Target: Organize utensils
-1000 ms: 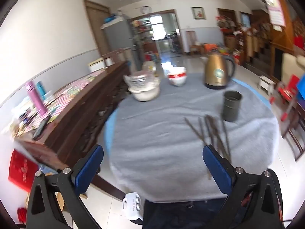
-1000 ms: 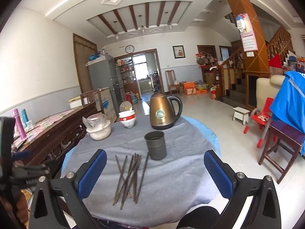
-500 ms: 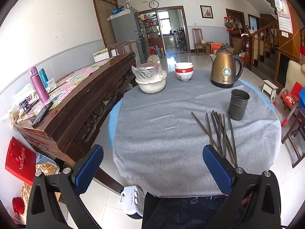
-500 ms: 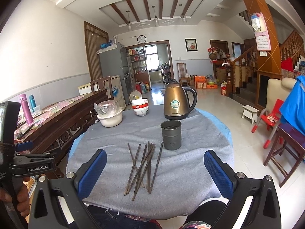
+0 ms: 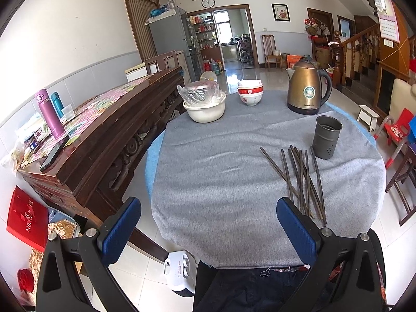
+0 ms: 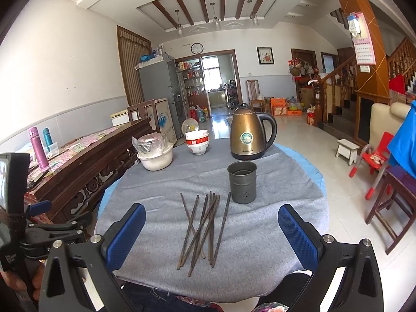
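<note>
Nothing picked yet: both my grippers, left (image 5: 208,223) and right (image 6: 212,230), gape empty; chopsticks (image 6: 202,227) at twelve o'clock, holder (image 6: 242,182) at one.

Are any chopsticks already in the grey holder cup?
No: in the right wrist view the holder cup looks empty inside, and the chopsticks all lie loose on the grey cloth beside it.

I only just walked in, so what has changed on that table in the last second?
Only the cameras moved: both handheld grippers, left gripper and right gripper, swung and steadied, staying open and empty. The dark wooden chopsticks, grey metal holder cup and bronze kettle stayed put.
</note>
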